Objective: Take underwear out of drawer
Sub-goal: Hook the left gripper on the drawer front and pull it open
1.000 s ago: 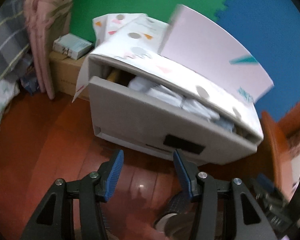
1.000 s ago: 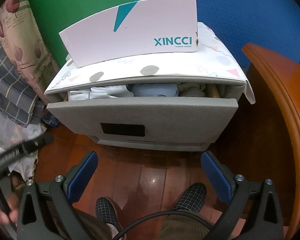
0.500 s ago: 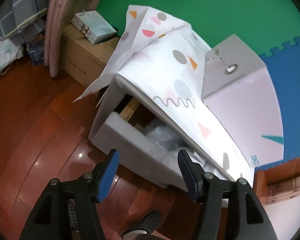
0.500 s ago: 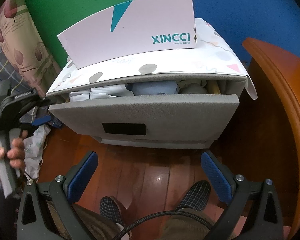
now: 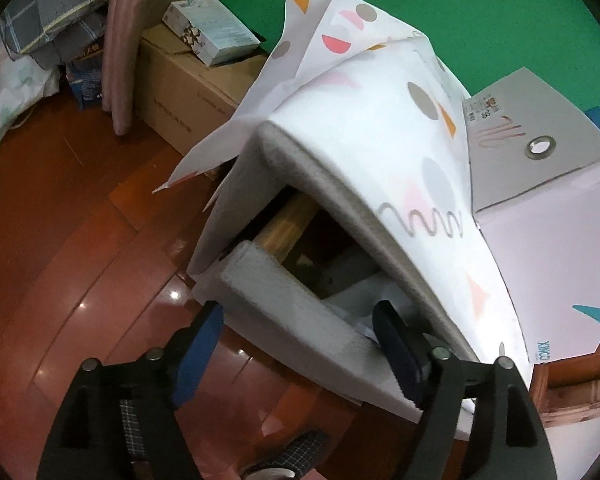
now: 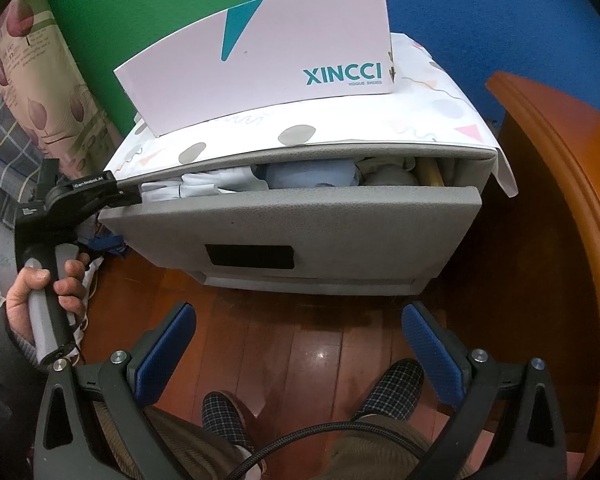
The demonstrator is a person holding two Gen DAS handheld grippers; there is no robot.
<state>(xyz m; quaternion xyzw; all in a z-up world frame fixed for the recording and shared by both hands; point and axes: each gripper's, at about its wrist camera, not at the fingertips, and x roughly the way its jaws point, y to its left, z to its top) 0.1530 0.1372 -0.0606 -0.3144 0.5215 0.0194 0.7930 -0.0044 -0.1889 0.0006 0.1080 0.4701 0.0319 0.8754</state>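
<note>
A grey drawer (image 6: 300, 220) stands pulled partly out of a low cabinet. Folded white underwear (image 6: 212, 186) and a light blue piece (image 6: 312, 174) lie inside it. A hand holds my left gripper (image 6: 134, 196) at the drawer's left end. In the left wrist view my left gripper (image 5: 296, 340) straddles the drawer front (image 5: 284, 312), one finger outside and one inside over white cloth (image 5: 360, 300). Its jaws are opening and the pads press on nothing. My right gripper (image 6: 300, 340) hangs open over the floor in front of the drawer, with nothing between its fingers.
A pink XINCCI shoe box (image 6: 268, 64) sits on the cabinet's patterned paper cover (image 5: 380, 120). Orange wooden furniture (image 6: 560, 200) stands close on the right. A cardboard box (image 5: 180, 92) and bundled fabric (image 5: 40, 28) lie left. The person's slippered feet (image 6: 392, 392) rest below.
My left gripper has come in closer to the drawer's left end and lower, and its jaws have spread wider around the drawer front. The right gripper has not moved.
</note>
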